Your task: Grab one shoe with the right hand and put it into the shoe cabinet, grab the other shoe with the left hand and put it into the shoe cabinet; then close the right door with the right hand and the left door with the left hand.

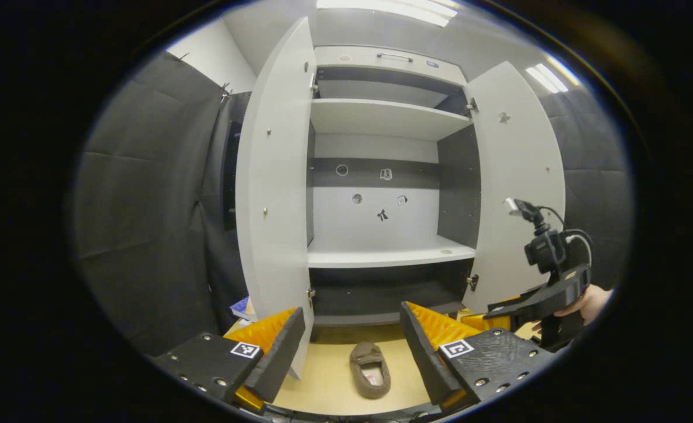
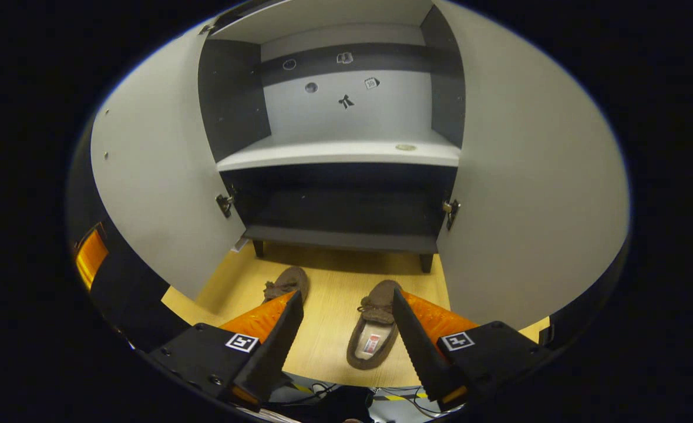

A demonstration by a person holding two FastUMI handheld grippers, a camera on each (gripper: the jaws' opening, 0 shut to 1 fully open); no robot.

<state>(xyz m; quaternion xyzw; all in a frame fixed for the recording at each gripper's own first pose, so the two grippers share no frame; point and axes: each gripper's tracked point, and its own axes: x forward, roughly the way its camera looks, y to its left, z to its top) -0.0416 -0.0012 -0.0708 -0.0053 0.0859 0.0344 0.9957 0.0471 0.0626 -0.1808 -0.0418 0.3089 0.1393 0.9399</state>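
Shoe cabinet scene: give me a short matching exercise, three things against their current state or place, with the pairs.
Things:
1. cabinet doors
2. brown slipper
3. right gripper

States:
a. open, holding nothing
b. swung open
c. lying on the wooden floor in front of the cabinet

Pairs: 1-b, 2-c, 3-a

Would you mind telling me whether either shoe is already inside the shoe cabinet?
No: in the right gripper view both shoes, one and the other, lie on the wooden floor before the open cabinet.
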